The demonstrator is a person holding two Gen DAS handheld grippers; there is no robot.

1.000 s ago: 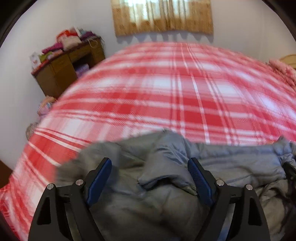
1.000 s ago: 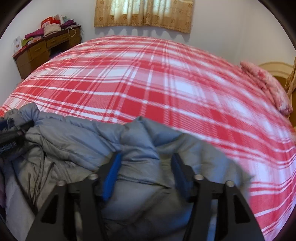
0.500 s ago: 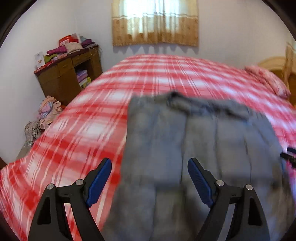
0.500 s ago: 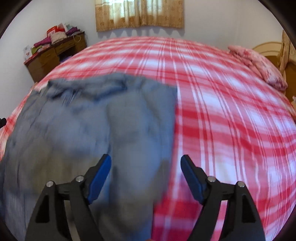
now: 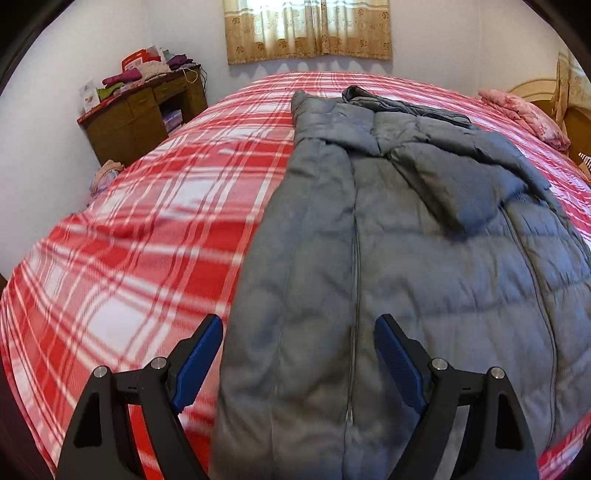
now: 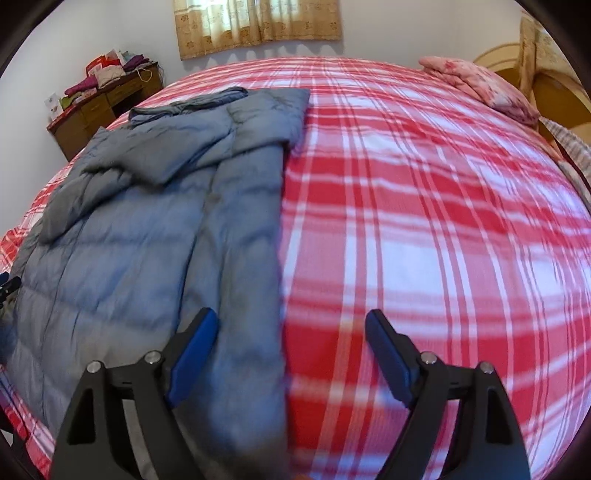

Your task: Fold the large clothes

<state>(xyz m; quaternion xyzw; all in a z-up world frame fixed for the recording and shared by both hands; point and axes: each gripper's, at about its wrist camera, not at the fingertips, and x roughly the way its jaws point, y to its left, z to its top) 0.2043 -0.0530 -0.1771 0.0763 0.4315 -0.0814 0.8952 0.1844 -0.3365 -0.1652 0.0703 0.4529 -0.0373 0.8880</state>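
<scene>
Coat: grey quilted long coat, now spread lengthwise on the plaid bedspread, hem toward us and collar far up the bed.
Change: 1 second ago we had it bunched in a heap at the near edge, with the right tongs closed on a fold; half a second ago it was blurred in mid-throw; now it lies flat and released.
Meaning: we judge the spreading step done and the folding itself not yet begun.
Left gripper: our tongs stand wide apart and hold nothing, poised over the coat's left edge near the hem.
Right gripper: also spread wide and empty, straddling the coat's right edge, 1 finger over the fabric and the other over bare plaid.
Near part: hem runs out of both views at the bottom; 2 long seams or zips run up the body.
Middle: quilted panels fairly smooth; 1 sleeve lies folded across the chest.
Far part: collar or hood is rumpled, with a darker lining showing.
Beyond: pink pillow, wooden dresser piled with clothes, curtain on the far wall.
</scene>
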